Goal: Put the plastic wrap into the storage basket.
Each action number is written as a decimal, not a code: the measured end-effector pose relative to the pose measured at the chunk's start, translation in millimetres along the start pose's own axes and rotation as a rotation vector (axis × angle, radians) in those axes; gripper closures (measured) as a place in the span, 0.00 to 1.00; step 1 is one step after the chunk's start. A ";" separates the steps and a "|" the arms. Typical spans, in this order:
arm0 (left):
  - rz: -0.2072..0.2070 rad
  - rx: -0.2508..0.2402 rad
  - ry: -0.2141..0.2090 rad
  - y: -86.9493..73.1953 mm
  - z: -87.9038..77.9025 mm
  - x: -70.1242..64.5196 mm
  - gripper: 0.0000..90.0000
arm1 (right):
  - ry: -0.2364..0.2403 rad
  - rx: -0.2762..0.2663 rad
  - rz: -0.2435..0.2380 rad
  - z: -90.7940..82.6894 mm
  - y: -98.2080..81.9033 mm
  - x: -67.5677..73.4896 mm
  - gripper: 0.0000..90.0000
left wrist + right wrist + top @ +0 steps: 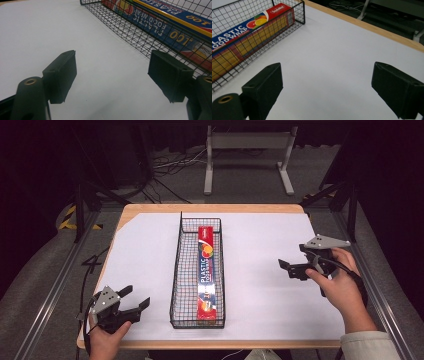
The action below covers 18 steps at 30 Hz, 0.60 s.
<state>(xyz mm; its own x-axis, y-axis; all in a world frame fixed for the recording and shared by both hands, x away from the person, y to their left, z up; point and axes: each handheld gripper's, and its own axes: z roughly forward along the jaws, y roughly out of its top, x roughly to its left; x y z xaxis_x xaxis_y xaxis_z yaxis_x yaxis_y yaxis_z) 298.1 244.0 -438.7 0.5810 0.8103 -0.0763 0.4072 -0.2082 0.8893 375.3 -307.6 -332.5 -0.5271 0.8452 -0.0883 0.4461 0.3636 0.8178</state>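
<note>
- In the middle of the desk [150, 250], a long wire basket [176, 270] is set, and a box [206, 272] of plastic wrap is laid flat inside it, along its right wall.
- The fingers of the left gripper [136, 300] are spread wide with nothing between them; it is held near the desk's near left corner.
- The fingers of the right gripper [294, 262] are likewise wide and empty, well right of the basket.
- The box is judged already placed; a clean retreat is best made level, with the fingers kept clear of the mesh.
- The basket is thin black wire in a fine grid; the box is glossy printed card, long and square-edged; the desk is covered by smooth matte white.
</note>
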 end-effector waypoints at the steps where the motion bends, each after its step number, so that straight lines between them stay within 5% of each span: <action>1: 0.000 0.000 0.000 0.0 0.0 0.0 0.26 | 0.000 0.000 0.000 0.0 0.0 0.0 0.12; 14: -0.009 -0.007 0.004 -0.9 0.4 0.9 0.26 | -0.003 -0.101 0.088 1.9 -65.7 -2.1 0.12; 18: -0.009 -0.008 0.002 -1.1 0.8 1.0 0.26 | 0.005 -0.095 0.097 4.9 -82.0 -0.8 0.12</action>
<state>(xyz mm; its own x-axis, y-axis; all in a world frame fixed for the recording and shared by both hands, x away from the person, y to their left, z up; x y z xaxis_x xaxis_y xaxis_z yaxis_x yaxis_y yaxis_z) 298.8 244.6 -440.1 0.5761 0.8131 -0.0839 0.4072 -0.1965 0.8919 342.6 -336.2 -402.3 -0.4886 0.8725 -0.0036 0.4247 0.2415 0.8725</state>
